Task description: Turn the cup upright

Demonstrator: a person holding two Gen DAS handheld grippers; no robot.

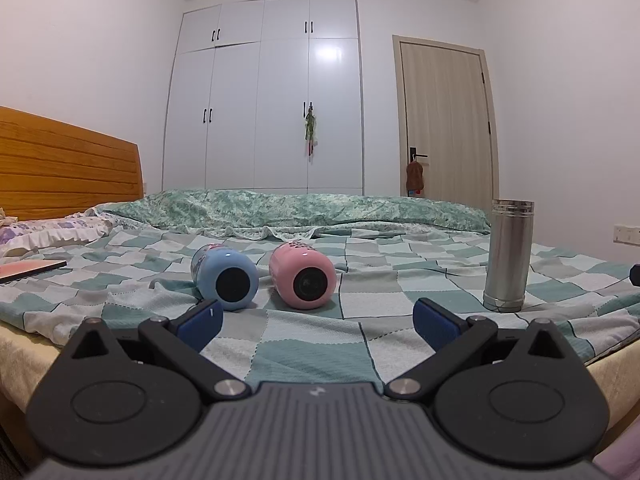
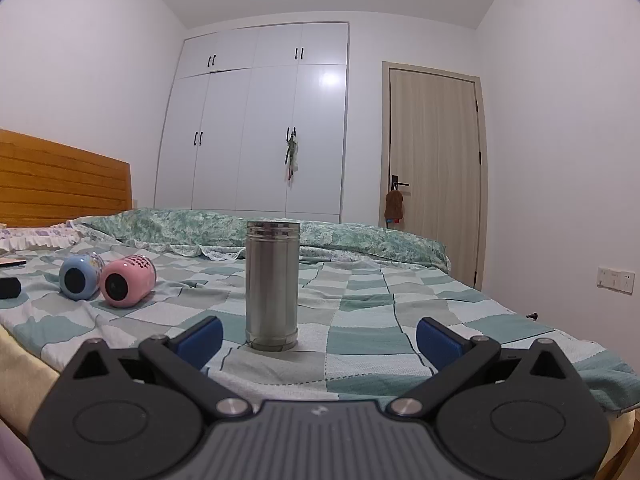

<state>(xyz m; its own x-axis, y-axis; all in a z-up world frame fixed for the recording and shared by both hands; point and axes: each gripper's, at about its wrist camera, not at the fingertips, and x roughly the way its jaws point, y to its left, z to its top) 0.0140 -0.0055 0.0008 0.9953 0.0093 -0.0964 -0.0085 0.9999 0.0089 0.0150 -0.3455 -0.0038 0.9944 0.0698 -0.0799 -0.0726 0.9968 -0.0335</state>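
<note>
A blue cup point(image 1: 225, 276) and a pink cup point(image 1: 303, 275) lie on their sides side by side on the checked bedspread, bases toward me. They also show at the left in the right wrist view: blue cup point(image 2: 78, 276), pink cup point(image 2: 127, 282). A steel cup point(image 2: 272, 285) stands upright, also seen at the right in the left wrist view point(image 1: 507, 255). My left gripper point(image 1: 318, 320) is open and empty, just short of the lying cups. My right gripper point(image 2: 319, 338) is open and empty, with the steel cup just beyond its left finger.
The checked bedspread point(image 1: 312, 344) covers the bed; a rolled green quilt point(image 1: 280, 208) lies at the far side. A wooden headboard point(image 1: 60, 168) and pillow point(image 1: 48, 232) are at the left, with a flat book point(image 1: 28, 270). Wardrobe and door stand behind.
</note>
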